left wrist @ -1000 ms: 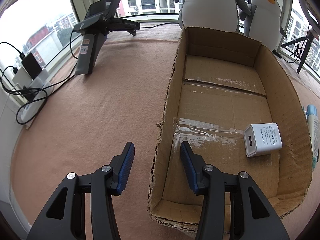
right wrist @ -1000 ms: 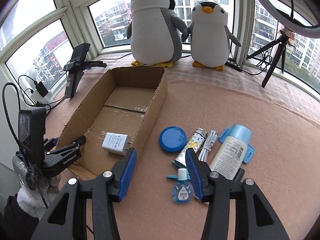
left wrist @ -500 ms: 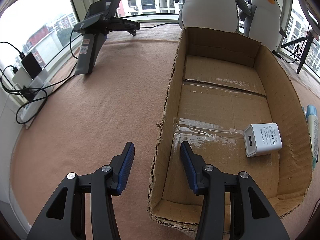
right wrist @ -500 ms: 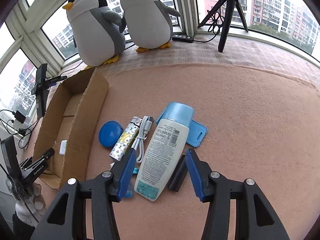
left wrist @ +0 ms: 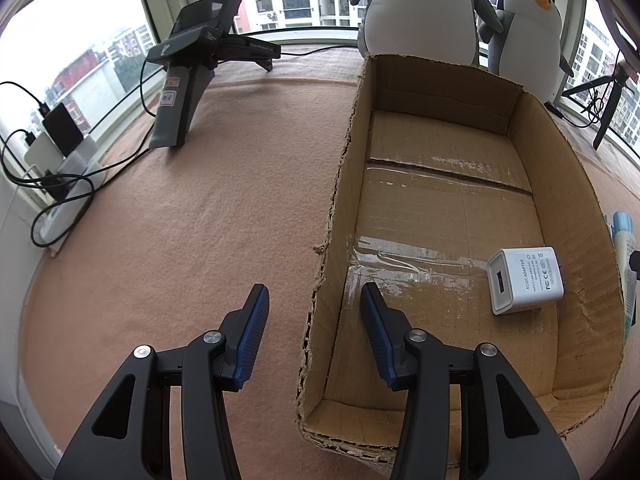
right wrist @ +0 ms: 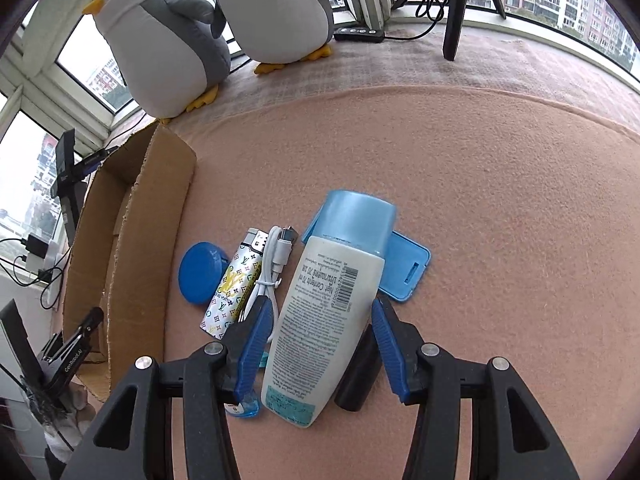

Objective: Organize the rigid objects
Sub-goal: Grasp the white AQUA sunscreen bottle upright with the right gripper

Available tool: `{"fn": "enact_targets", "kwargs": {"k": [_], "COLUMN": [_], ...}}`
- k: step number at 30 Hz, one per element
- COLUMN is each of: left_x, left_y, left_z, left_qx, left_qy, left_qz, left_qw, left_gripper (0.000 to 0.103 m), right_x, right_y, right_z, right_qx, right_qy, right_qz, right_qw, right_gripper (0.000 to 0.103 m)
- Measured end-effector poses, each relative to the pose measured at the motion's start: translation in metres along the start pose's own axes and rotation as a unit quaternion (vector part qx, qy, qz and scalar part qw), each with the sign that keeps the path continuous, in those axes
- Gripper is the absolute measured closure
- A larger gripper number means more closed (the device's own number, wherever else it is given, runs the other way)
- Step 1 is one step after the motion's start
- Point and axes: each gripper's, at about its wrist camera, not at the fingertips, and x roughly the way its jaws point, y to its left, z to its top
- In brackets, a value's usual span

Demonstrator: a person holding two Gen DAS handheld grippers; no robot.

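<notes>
Cardboard box [left wrist: 568, 184]: held one white adapter [left wrist: 525, 280]; right of box on worktop [right wrist: 500, 200], not yet packed: lotion bottle [right wrist: 324, 320], blue disc [right wrist: 202, 272], lighter [right wrist: 234, 286], white cable [right wrist: 270, 268], blue card [right wrist: 406, 270]; right tool [right wrist: 320, 342] apart, straddling bottle, unclamped; left tool [left wrist: 314, 310] apart, astride box wall, empty.

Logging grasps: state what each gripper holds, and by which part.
Nothing is held. The right gripper is open, its fingers either side of the bottle at mid-body, not closed. The left gripper is open, straddling the box wall.
</notes>
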Motion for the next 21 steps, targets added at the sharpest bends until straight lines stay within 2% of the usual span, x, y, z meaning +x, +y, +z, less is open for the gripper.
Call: {"fn": "enact_targets", "kwargs": {"k": [7,16,21], "left_x": [0.001,0.001,0.001], "left_y": [0.0,-0.001,-0.001], "left_z": [0.0,0.0,0.0], "left_qx": [0.001,0.001,0.001], "left_qy": [0.0,0.0,-0.001], "left_qz": [0.001,0.001,0.001], "left_qw": [1.0,1.0,1.0], "left_gripper": [0.056,0.056,0.056], "right_x": [0.007,0.016,0.018], "right_y": [-0.023,-0.018,-0.009], "right_z": [0.001,0.0,-0.001], "right_qx": [0.044,0.039,0.024], "right_qy": [0.013,0.011,0.009], "right_qz": [0.066,0.063,0.045], "right_qw": [0.997,0.997,0.999], "right_gripper": [0.055,0.055,0.062]}}
